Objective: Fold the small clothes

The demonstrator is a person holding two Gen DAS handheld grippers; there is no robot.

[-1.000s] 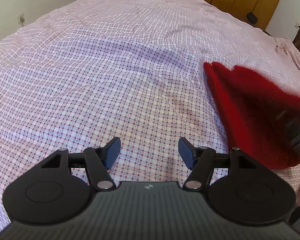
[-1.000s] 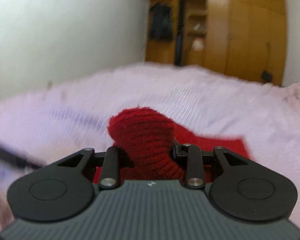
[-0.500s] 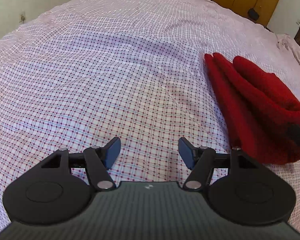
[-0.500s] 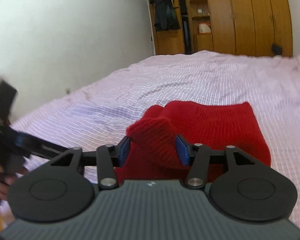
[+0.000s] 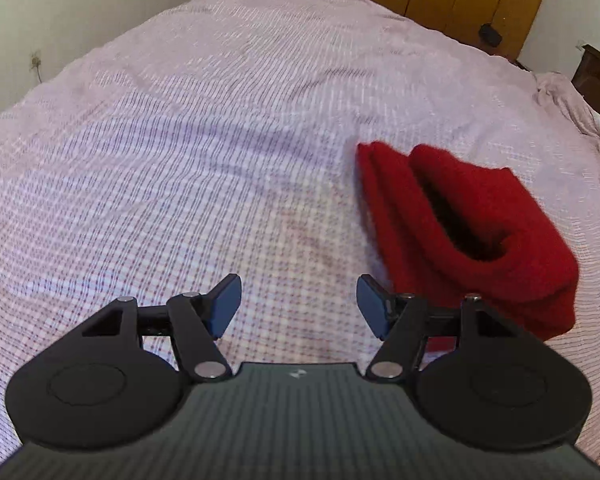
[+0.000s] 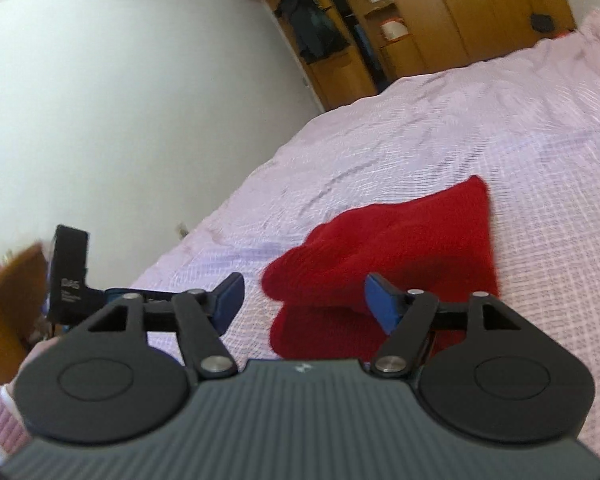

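A red knitted garment lies folded in layers on the pink checked bed, with a loose upper fold bulging open. In the left wrist view my left gripper is open and empty, just left of the garment's near edge. In the right wrist view my right gripper is open and empty, held above the near end of the garment. The left gripper shows at the left edge of that view, in a hand with a pink cuff.
Wooden wardrobes stand past the far end of the bed. A white wall runs along the bed's left side. A dark headboard and bunched bedding are at the far right.
My right gripper opened and let go of the red garment, then drew back and tilted. The garment now rests folded on the bed. The left gripper stayed open.
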